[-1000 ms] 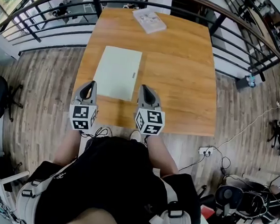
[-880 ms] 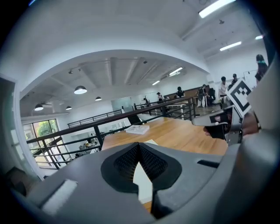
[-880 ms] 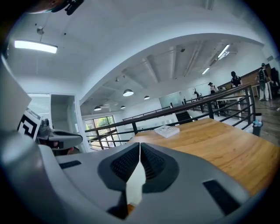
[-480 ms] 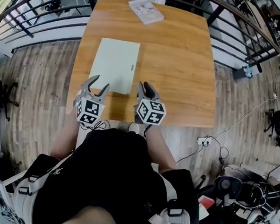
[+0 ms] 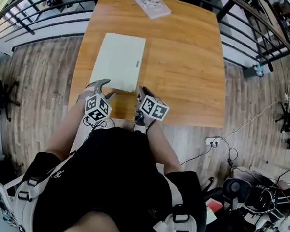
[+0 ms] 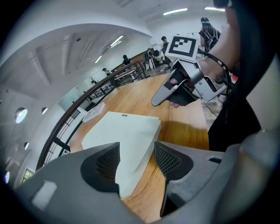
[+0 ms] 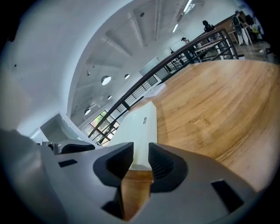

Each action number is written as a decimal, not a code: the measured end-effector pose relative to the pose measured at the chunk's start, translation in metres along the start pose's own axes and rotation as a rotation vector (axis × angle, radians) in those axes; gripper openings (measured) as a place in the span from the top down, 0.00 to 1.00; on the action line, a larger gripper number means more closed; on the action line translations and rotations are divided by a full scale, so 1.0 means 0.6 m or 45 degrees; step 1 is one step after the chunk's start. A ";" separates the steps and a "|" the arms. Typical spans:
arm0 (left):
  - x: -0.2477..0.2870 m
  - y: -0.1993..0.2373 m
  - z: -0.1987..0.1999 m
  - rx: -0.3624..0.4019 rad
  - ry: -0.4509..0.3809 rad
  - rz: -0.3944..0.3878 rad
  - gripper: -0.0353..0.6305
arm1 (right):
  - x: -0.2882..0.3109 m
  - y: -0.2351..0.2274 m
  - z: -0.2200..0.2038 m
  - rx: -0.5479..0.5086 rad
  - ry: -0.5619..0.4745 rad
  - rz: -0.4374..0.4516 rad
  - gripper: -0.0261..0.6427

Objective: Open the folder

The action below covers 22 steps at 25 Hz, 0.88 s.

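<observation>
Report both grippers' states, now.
Left gripper: open, jaws have just been opening, nothing between them; the folder lies just ahead.
Right gripper: narrowly open, holding nothing.

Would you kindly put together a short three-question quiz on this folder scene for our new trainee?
1. True or false: the pale green folder lies closed and flat on the wooden table.
2. Pick one. The left gripper is: A) shut on the folder; B) open, gripping nothing; C) shut and empty.
3. In a few words: what lies at the table's far edge?

Key
1. True.
2. B. Its jaws have just been opening. The folder's near corner shows through the gap, but the pads do not press on it.
3. A white booklet.
</observation>
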State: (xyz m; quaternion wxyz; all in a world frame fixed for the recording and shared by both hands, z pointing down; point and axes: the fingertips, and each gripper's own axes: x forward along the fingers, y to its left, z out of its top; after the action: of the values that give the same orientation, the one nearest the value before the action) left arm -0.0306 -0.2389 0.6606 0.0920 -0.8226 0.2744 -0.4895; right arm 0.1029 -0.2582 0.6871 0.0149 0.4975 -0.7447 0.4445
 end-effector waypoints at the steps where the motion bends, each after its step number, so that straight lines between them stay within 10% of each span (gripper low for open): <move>1: 0.006 -0.005 -0.003 0.028 0.013 -0.014 0.59 | 0.006 -0.001 -0.007 0.028 0.015 0.009 0.83; 10: 0.055 -0.036 -0.027 0.309 0.112 -0.044 0.59 | 0.037 -0.012 -0.042 0.172 0.089 0.027 0.83; 19: 0.092 -0.042 -0.040 0.350 0.160 -0.033 0.60 | 0.054 -0.016 -0.056 0.213 0.121 0.045 0.83; 22: 0.097 -0.035 -0.040 0.337 0.156 0.002 0.75 | 0.056 -0.014 -0.058 0.203 0.142 0.044 0.84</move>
State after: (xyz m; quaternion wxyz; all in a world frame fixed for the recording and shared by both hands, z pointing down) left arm -0.0223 -0.2502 0.7251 0.1830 -0.7716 0.2131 -0.5708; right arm 0.0775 -0.2598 0.7292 0.0092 0.4586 -0.7136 0.5295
